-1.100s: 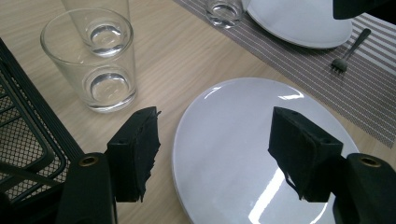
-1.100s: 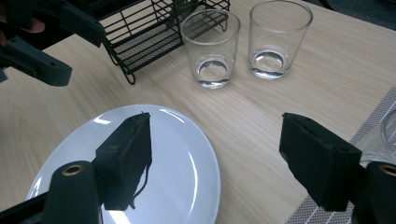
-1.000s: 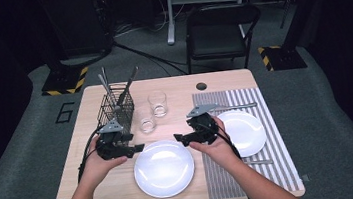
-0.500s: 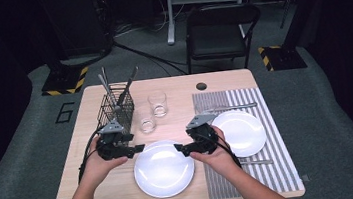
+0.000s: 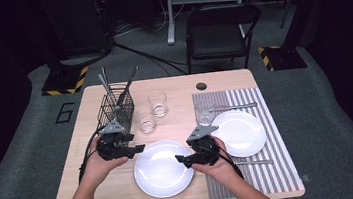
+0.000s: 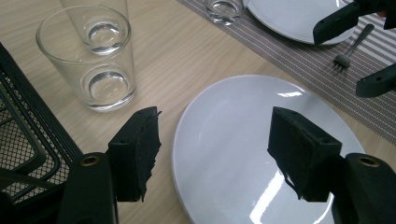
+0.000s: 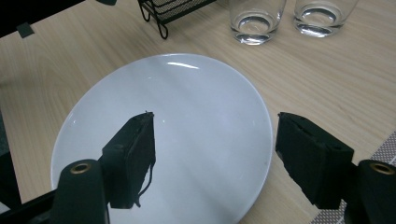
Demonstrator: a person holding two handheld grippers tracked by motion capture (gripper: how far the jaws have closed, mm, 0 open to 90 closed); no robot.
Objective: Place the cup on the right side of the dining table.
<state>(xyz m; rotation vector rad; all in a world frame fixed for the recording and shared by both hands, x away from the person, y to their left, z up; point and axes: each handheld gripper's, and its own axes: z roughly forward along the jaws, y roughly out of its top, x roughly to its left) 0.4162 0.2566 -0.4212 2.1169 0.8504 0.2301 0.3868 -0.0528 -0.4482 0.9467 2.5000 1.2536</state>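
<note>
Plate [image 5: 163, 168] between tools [image 5: 182, 158] (rim straddled).

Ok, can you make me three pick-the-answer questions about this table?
1. Where is the near plate?
A. on the mat
B. on bare wood between the grippers
C. in the basket

2. How many plates are there?
A. one
B. two
C. four

3. What state is the right gripper in?
A. open, nothing held
B. shut on a fork
C. shut on a glass

Answers: 1 B, it lies on wood left of the mat. 2 B, a second plate is on the mat. 3 A, its fingers stand apart over the plate.
</note>
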